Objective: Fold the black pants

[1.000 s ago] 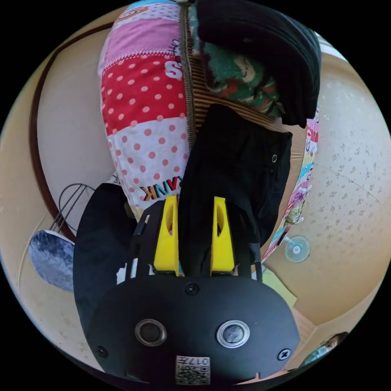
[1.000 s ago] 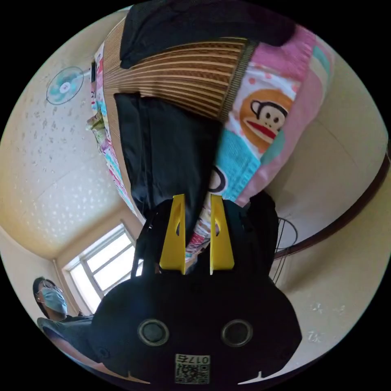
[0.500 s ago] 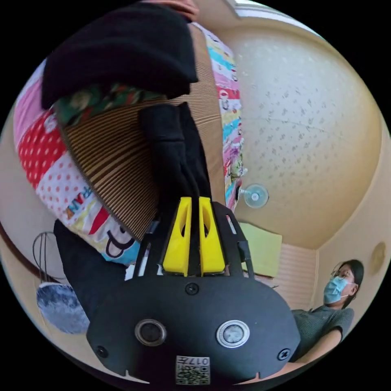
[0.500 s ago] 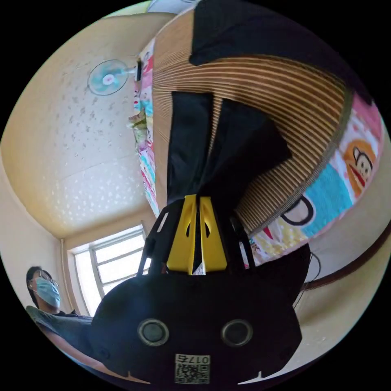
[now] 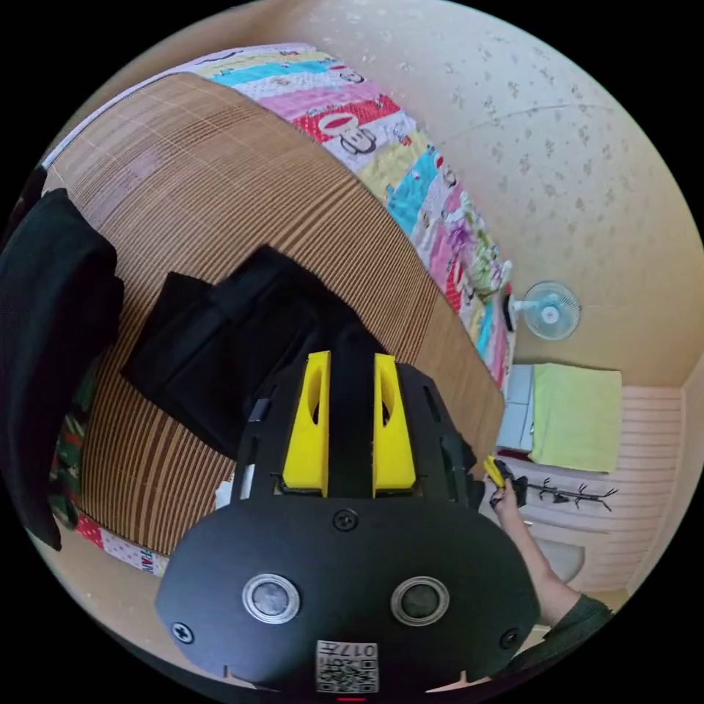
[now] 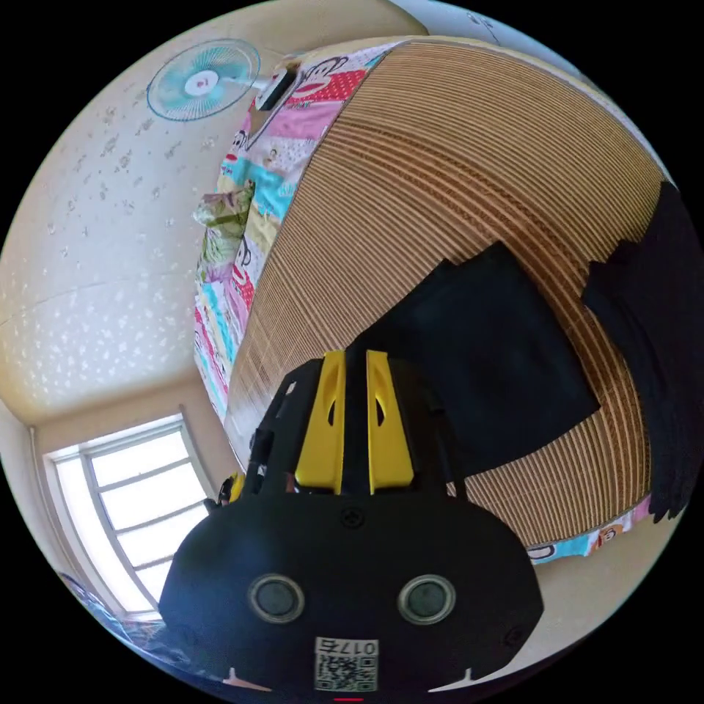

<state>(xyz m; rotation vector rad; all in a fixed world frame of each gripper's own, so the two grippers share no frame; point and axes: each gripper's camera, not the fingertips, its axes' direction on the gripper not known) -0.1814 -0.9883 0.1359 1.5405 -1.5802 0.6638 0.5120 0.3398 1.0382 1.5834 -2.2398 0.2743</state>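
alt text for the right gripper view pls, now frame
The right gripper's yellow jaws are closed on an edge of the folded black pants, which lie on a brown striped woven mat. A teal fan hangs on the pale wall.

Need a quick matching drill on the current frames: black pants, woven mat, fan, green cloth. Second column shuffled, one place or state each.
Things:
1. black pants
2. woven mat
3. fan
4. green cloth

Places or states:
A. spread over the patchwork bedding
B. teal blades, against the speckled wall
C. draped over a pale cabinet
D. folded on the mat, gripped by both grippers

Pairs: 1-D, 2-A, 3-B, 4-C
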